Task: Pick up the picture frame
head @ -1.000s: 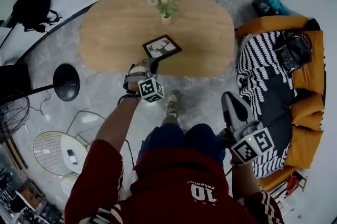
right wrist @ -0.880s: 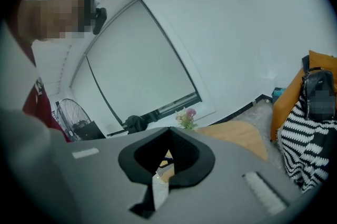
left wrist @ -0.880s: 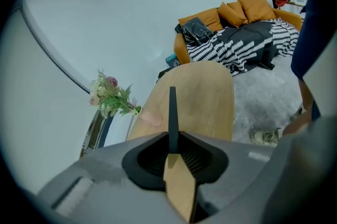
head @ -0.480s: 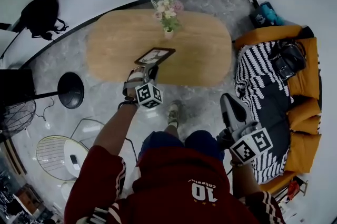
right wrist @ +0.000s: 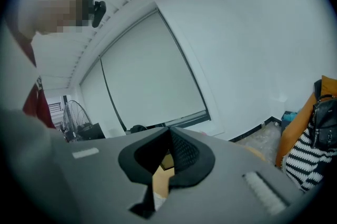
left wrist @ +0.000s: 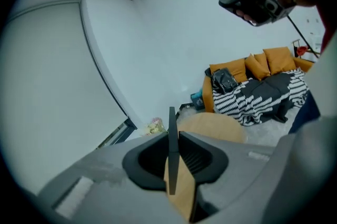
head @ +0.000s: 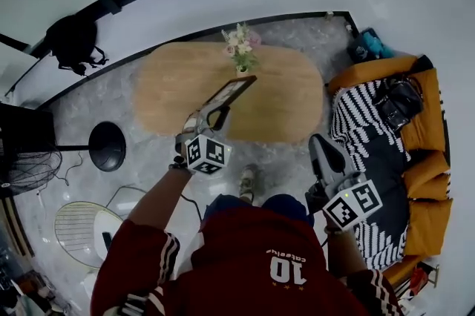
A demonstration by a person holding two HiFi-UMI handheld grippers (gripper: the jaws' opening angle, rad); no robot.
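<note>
The black picture frame (head: 231,92) with a deer print hangs in the air above the oval wooden table (head: 282,103), tilted so I see it nearly edge-on. My left gripper (head: 214,111) is shut on its near edge. In the left gripper view the frame (left wrist: 171,136) stands as a thin dark strip pinched between the two pads. My right gripper (head: 323,152) hovers near the person's right knee, beside the sofa. It holds nothing, and in the right gripper view its jaws (right wrist: 169,136) meet at the tips.
A small vase of flowers (head: 240,47) stands at the table's far edge. An orange sofa (head: 425,159) with a striped blanket (head: 364,114) and a black bag (head: 401,96) fills the right. A round black lamp base (head: 107,146) and a white side table (head: 78,233) are at the left.
The left gripper has lifted the frame off the table and tipped it up towards edge-on. The right gripper has risen a little.
</note>
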